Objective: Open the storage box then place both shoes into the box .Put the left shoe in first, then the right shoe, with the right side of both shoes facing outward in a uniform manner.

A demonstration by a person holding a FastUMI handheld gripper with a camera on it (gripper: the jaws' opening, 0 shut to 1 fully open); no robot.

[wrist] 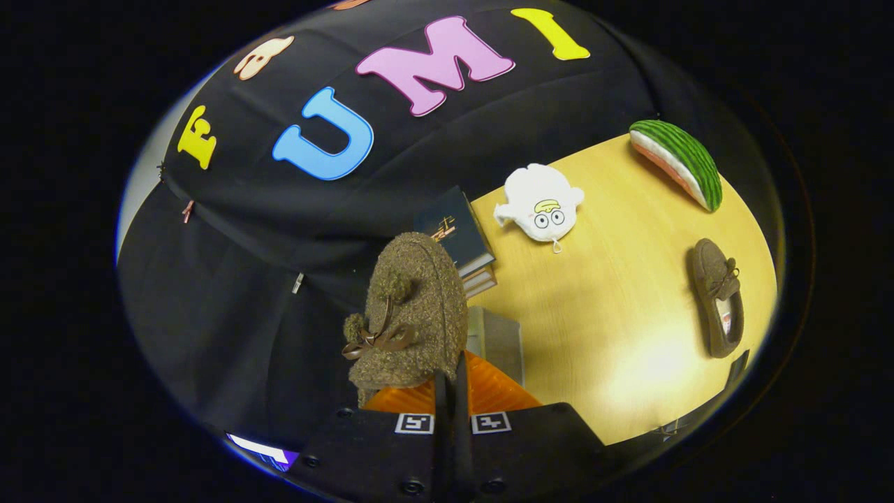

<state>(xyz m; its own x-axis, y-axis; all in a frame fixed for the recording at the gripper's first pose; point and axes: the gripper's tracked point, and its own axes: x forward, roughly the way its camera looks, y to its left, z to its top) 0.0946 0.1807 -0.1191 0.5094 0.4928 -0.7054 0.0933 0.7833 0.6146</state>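
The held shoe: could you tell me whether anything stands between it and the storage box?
Nothing visible does. The gripper is shut on the held shoe, raised beside the book stack; the grey box sits just beyond it. The other shoe lies apart.

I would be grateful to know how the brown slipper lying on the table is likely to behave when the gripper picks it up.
The slipper on the table looks like fuzzy fabric, so it is probably light and unlikely to slip. Its soft upper may fold when pinched. The other slipper, held in the gripper, appears to keep its shape, which suggests a stiffer sole.
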